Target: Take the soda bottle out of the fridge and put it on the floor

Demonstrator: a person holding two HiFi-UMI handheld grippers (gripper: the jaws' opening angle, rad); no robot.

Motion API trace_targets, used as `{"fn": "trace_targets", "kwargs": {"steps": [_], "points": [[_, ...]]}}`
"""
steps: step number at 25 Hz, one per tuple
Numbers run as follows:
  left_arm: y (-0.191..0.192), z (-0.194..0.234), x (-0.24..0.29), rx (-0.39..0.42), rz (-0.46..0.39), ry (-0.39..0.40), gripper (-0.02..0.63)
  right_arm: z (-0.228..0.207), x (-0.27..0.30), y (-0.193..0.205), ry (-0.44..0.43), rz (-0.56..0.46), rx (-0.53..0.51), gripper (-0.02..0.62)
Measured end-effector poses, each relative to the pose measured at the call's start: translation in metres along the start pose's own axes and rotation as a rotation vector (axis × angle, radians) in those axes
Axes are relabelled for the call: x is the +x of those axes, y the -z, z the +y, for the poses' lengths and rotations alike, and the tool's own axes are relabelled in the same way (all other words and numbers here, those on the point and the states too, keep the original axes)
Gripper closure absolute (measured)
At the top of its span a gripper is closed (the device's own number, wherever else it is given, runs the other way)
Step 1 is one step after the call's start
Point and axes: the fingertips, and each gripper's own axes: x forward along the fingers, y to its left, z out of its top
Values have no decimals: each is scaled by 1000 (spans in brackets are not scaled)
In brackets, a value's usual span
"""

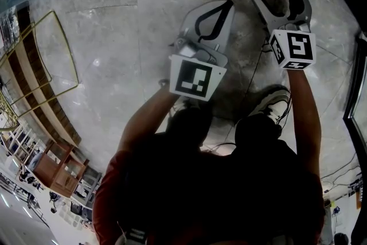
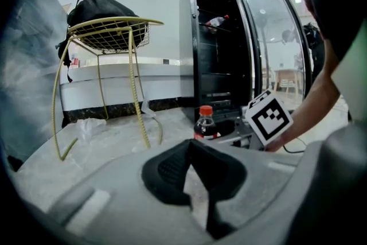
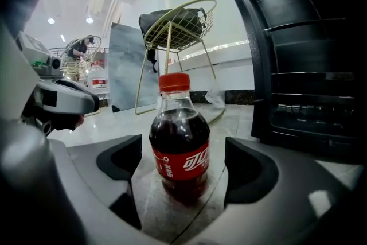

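Bottle: soda bottle [image 3: 179, 146], small, clear plastic, dark cola, red cap, red label with white print.
Place: upright on grey marble floor [image 3: 114, 129], near the open black fridge [image 3: 309, 66].
Right gripper [image 3: 182, 166]: jaws wide; bottle stands between them, a gap on each side.
Left gripper [image 2: 192, 149]: jaw tips together, empty; bottle lies beyond it, apart.
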Motion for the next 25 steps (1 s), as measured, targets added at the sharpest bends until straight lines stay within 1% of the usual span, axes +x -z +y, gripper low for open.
{"fn": "trace_targets", "kwargs": {"steps": [9, 14, 21, 25], "points": [[-2, 1, -1, 3, -5, -4, 606, 2, -6, -2, -3, -3, 1, 158], [-2, 2, -2, 2, -8, -8, 606, 3, -13, -2, 9, -9, 19, 158], [-2, 5, -3, 2, -8, -14, 606, 10, -34, -3, 8, -33, 44, 160], [-2, 6, -5, 1, -11, -19, 606, 18, -49, 1, 5, -29, 49, 160]]}}
